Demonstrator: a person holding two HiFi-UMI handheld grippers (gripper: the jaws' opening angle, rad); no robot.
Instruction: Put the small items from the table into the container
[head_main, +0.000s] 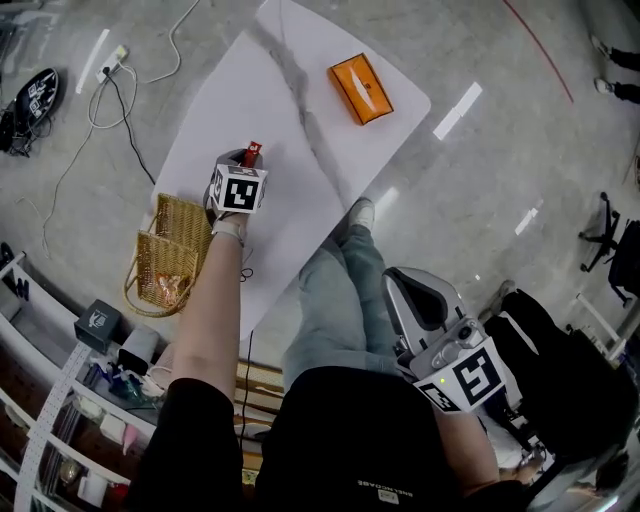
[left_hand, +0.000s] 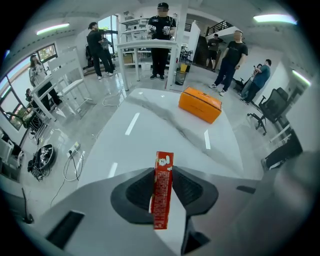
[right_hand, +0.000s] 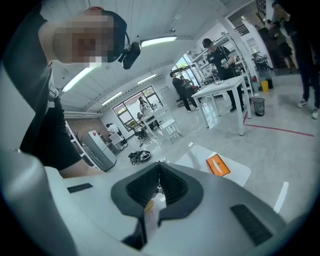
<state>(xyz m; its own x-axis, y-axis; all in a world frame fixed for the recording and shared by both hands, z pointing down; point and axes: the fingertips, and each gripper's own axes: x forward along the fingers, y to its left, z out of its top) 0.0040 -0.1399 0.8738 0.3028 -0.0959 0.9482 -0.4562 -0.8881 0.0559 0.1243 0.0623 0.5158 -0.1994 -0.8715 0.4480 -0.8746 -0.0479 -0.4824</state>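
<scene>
Left gripper view, nearest first: my left gripper (left_hand: 163, 171) is clamped on a red pack (left_hand: 162, 192). Both pads press its flat sides, so it stands on end between them with its top poking past the tips. Holding it by the broad faces looks like the steadiest way to carry something this thin. Below and beyond it lies the white table (left_hand: 150, 130), and the pack hangs clear of that surface. At the far end sits an orange box (left_hand: 200, 104), well apart from me, with people standing around other tables behind it.

From the head view, the pack is above the table's near left part, close to the wicker basket (head_main: 168, 250) beside the table's near left edge. I judge the basket to be the container, so the carry should be short: swing left, then let go over its mouth.

My right gripper (right_hand: 159, 165) has its jaws together, and I can make out nothing pinched between them. It is held back by my body, off the table, I think to leave the left one room.
</scene>
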